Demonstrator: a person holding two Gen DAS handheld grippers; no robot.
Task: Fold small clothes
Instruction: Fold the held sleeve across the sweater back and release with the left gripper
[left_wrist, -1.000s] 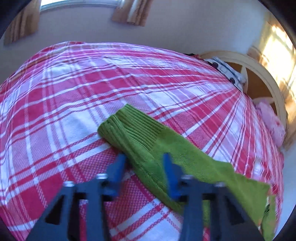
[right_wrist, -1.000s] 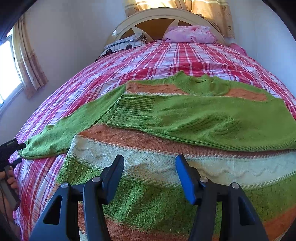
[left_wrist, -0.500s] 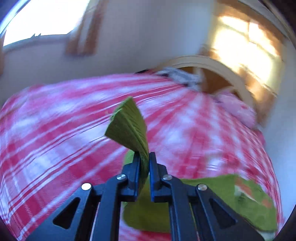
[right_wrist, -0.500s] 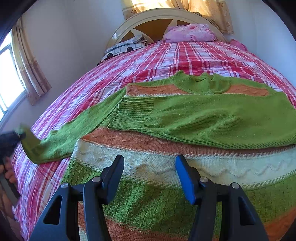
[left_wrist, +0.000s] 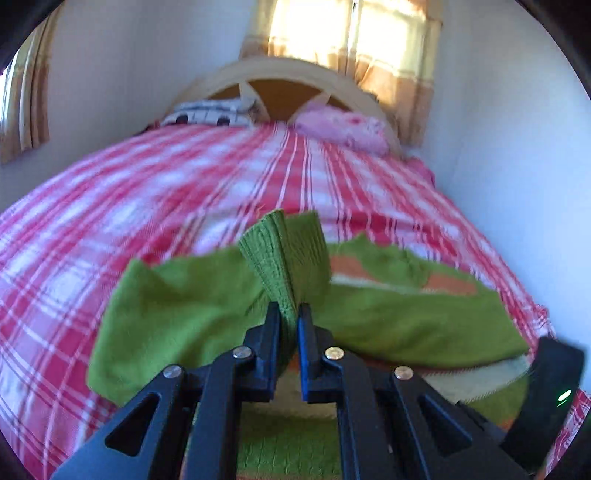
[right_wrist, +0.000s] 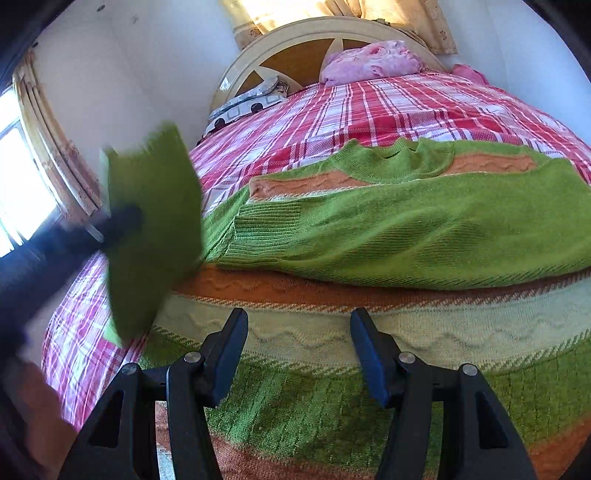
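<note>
A red-and-white plaid bedspread (right_wrist: 369, 107) filled both views, woven and slightly rumpled, running up to a cream arched headboard (right_wrist: 280, 48) with a pink fluffy bundle (right_wrist: 373, 61) at the top centre and sunlit curtains (left_wrist: 354, 44) behind. Across the middle lay the knitted sweater (right_wrist: 406, 229), green ribbed wool banded with orange and cream wavy stripes, one sleeve already folded flat over its chest. And there was the left gripper (left_wrist: 288, 314), jaws clamped tight on the ribbed cuff (left_wrist: 284, 251) of the other sleeve, the cuff fanned upward at frame centre. A second ago that sleeve lay flat on the plaid with the jaws wide around it; now it was lifted and swung over toward the body, a green blur at the left edge of the right wrist view. The right gripper (right_wrist: 299, 350) stayed put, jaws about half open and empty, poised above the cream stripe at lower centre.
</note>
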